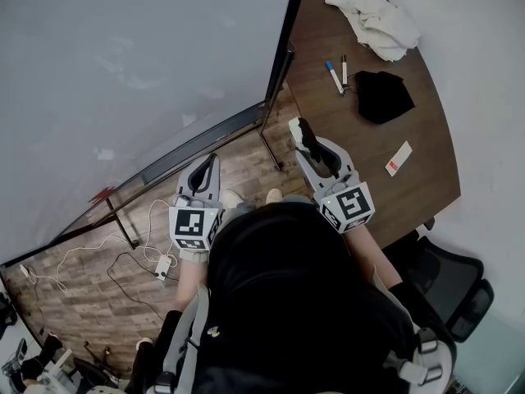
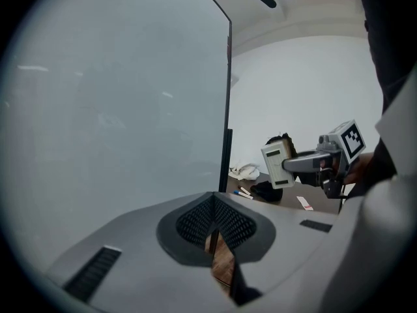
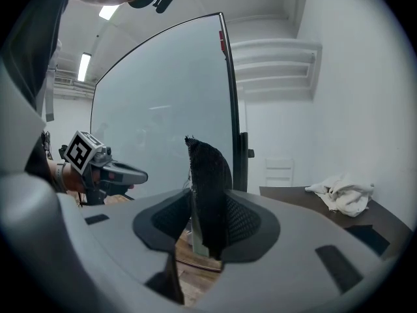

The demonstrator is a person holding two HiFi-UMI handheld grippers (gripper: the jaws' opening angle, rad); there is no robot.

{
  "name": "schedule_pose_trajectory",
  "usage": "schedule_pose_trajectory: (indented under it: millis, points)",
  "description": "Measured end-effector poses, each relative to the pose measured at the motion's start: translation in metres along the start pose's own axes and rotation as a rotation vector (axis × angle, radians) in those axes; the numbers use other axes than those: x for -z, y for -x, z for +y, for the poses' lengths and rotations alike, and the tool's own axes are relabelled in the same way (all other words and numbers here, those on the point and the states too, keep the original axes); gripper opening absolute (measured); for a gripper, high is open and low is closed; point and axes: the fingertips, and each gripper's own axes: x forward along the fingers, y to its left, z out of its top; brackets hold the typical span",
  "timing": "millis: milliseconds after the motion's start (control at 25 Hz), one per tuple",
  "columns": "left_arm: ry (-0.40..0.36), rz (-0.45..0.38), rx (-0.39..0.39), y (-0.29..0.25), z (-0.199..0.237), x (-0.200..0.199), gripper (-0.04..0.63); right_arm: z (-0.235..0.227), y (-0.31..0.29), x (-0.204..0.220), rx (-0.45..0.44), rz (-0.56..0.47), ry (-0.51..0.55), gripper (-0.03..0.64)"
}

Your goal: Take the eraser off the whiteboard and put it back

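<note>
The whiteboard is filling the head view from 9 to 12 o'clock, and nothing is sitting on the part of it that shows. At about 7 o'clock of centre the left tongs are hanging with their pads together and nothing between them. Just right of centre, near the board's dark edge post, the right tongs are clamping the eraser, holding it in the air clear of the board. One pad seems to be bearing on the black felt face and the other on the pale back. Judging by its look, the eraser is handling as a light thing: a stiff pale body that will not flex, and a soft felt that gives and may slip a little under pressure. A hold across the hard body looks the surer choice. At 2 o'clock the desk is carrying a white cloth, two markers and a black cloth.
</note>
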Motion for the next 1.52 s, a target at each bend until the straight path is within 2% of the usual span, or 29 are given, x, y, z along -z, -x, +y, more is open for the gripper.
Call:
schedule_pose_trajectory:
  millis: [560, 1000, 1280, 1520]
  points:
    - [0.043, 0.007, -0.095, 0.043, 0.049, 0.023, 0.008, 0.048, -0.062, 0.006, -0.098, 0.048, 0.085, 0.156]
    - [0.089, 0.028, -0.184, 0.079, 0.090, 0.045, 0.008, 0.100, -0.120, 0.025, -0.174, 0.121, 0.248, 0.156]
    - [0.099, 0.021, -0.230, 0.103, 0.113, 0.060, 0.008, 0.136, -0.159, 0.042, -0.254, 0.171, 0.334, 0.158]
    - [0.126, 0.043, -0.267, 0.122, 0.126, 0.073, 0.008, 0.163, -0.190, 0.061, -0.307, 0.217, 0.467, 0.160]
